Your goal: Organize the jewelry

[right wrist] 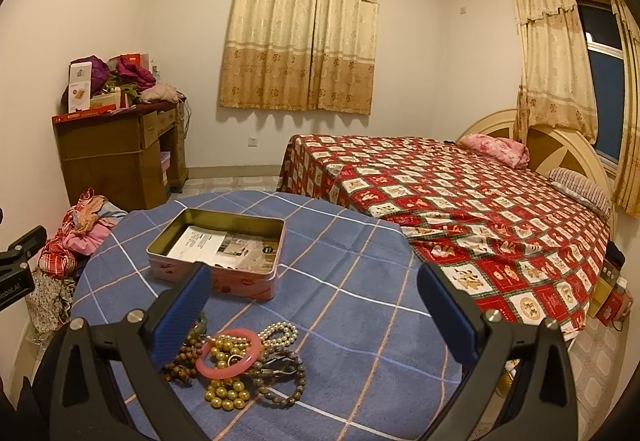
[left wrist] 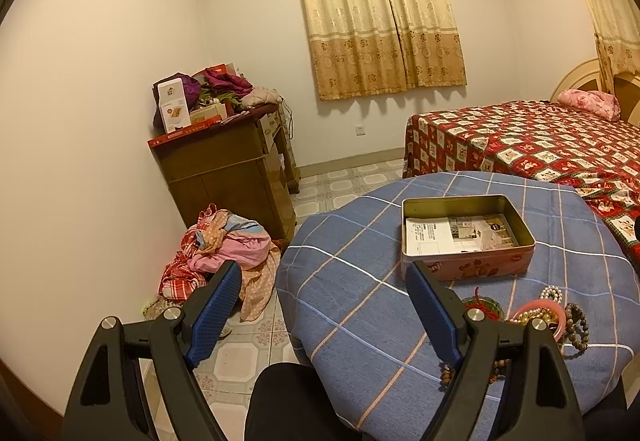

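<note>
A heap of jewelry lies on the round table's blue checked cloth: a pink bangle, gold beads, white pearls and dark bead bracelets. Behind it stands an open pink tin with papers inside. My right gripper is open, held above the table with the heap near its left finger. In the left wrist view the tin sits ahead and the jewelry lies at the right, partly hidden by the right finger. My left gripper is open and holds nothing, over the table's left edge.
A bed with a red patterned cover stands right behind the table. A wooden cabinet piled with clothes and boxes stands at the left wall, and a heap of clothes lies on the tiled floor beside it. A dark-clad knee shows below.
</note>
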Motion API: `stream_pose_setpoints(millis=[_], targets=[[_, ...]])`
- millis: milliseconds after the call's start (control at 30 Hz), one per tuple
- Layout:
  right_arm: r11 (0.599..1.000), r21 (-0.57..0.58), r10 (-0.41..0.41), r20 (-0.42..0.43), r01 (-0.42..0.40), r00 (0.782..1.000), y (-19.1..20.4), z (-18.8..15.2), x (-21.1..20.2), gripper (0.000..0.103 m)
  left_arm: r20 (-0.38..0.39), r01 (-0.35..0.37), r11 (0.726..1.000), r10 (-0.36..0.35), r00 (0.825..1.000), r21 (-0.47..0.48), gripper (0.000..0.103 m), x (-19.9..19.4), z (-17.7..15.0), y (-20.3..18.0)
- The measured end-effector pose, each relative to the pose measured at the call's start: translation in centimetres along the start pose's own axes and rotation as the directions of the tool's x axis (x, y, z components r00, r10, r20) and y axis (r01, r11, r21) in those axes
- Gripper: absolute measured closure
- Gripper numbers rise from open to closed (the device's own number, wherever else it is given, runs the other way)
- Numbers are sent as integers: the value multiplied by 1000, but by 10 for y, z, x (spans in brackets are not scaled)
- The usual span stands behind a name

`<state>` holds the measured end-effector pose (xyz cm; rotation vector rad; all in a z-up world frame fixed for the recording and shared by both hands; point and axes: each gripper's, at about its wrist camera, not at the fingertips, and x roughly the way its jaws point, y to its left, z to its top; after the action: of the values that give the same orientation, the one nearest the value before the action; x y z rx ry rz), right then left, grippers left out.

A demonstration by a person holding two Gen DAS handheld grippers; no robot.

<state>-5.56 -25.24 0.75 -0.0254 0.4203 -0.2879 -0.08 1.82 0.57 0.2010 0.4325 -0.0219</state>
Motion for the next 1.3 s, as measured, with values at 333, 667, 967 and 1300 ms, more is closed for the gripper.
stream_pose_setpoints(millis=[333,667,967,1300], targets=[[1000,2,-2,-4,2,1000,0,1,-1,0,-1,-5,1000,5,1000,-1,19,-1,2,2],[1000,2,-2,-4,2,1000,1,-1,-2,0,-1,-10,1000,10,1000,1,19,-3,-1,-3],[1000,5,-2,-5,2,1000,0,-2,-3,0,-4,-10,1000,10,1000,2,19,-3,-2,-3],[1000,5,0,-6,0,1000,-1,-3,-3,0,-4,-12,1000,12,1000,2,19,-3,-3,-4]])
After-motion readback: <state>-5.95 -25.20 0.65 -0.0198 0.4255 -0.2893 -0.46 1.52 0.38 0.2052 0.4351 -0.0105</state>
